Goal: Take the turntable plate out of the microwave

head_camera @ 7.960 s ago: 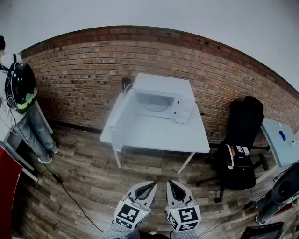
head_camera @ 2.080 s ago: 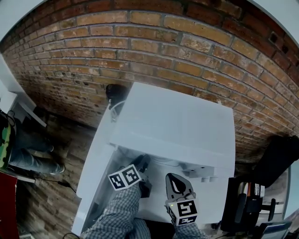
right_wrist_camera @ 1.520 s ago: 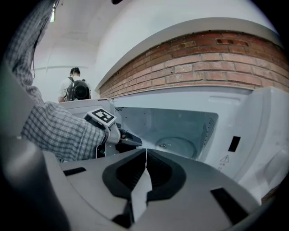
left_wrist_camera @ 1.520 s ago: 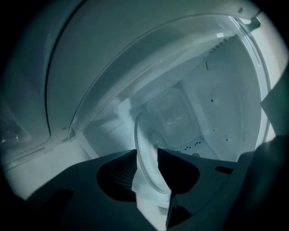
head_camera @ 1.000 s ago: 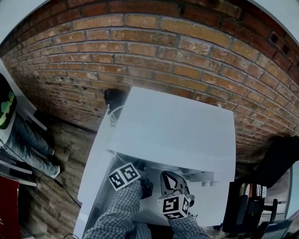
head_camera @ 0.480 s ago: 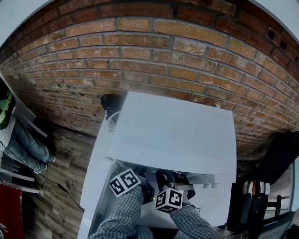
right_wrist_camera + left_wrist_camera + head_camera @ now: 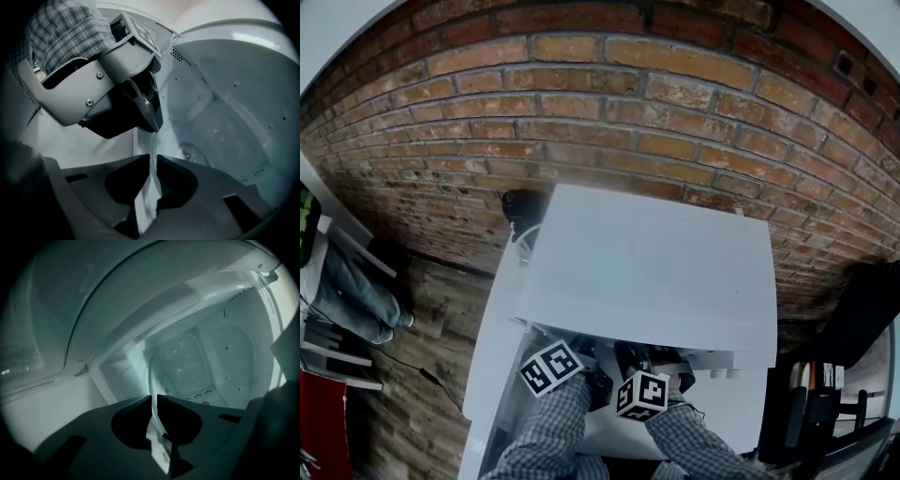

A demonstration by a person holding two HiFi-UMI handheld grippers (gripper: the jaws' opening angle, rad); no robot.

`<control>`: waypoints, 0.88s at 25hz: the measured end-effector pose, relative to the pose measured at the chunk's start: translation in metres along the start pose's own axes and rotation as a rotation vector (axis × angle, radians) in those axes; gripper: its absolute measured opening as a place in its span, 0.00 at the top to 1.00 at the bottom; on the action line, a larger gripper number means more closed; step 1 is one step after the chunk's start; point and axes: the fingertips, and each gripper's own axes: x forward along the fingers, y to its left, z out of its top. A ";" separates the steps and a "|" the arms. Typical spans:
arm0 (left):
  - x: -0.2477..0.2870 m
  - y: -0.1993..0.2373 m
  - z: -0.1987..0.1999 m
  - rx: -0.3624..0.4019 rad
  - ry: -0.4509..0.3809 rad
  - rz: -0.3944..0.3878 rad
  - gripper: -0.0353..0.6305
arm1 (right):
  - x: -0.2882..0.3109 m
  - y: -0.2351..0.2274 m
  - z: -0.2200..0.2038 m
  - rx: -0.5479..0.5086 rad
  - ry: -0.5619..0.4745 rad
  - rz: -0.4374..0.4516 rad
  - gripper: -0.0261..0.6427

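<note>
Just brought right gripper (image 7: pixel 153 157) in beside left gripper (image 7: pixel 153 397); pinching turntable plate (image 7: pixel 149 378) rim with both now, ready to pull.

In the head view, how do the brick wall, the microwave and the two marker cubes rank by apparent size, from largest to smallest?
1. brick wall
2. microwave, seen from above
3. left marker cube and right marker cube: they look about alike, so I do not rank one over the other.
</note>
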 end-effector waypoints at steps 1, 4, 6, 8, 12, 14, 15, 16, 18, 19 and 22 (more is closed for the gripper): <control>0.000 -0.001 0.000 -0.002 0.001 -0.004 0.88 | 0.000 -0.001 0.000 -0.007 -0.001 -0.003 0.92; 0.001 -0.003 0.000 -0.001 0.001 -0.019 0.88 | 0.000 -0.002 -0.003 -0.060 -0.003 -0.022 0.92; 0.000 -0.005 0.000 0.000 -0.001 -0.033 0.88 | -0.001 -0.001 -0.005 -0.081 -0.007 -0.040 0.92; 0.000 -0.006 0.000 0.001 -0.005 -0.047 0.88 | -0.002 -0.001 -0.004 -0.077 -0.008 -0.049 0.92; 0.001 -0.008 -0.001 0.001 -0.004 -0.066 0.88 | -0.005 -0.002 -0.004 -0.076 -0.014 -0.053 0.92; 0.002 -0.010 -0.002 -0.007 0.002 -0.078 0.88 | -0.008 -0.002 -0.004 -0.073 -0.017 -0.057 0.92; 0.002 -0.011 -0.003 -0.009 0.005 -0.083 0.88 | -0.010 -0.002 -0.004 -0.072 -0.018 -0.059 0.92; 0.002 -0.011 -0.003 -0.012 0.006 -0.086 0.88 | -0.012 -0.001 -0.003 -0.071 -0.021 -0.060 0.92; 0.003 -0.012 -0.003 -0.025 0.001 -0.093 0.88 | -0.015 -0.001 -0.002 -0.068 -0.030 -0.062 0.92; 0.004 -0.012 -0.003 -0.035 -0.002 -0.096 0.88 | -0.017 -0.001 0.000 -0.063 -0.034 -0.063 0.92; 0.007 -0.015 -0.002 -0.061 -0.008 -0.114 0.88 | -0.020 -0.003 0.002 -0.071 -0.043 -0.066 0.92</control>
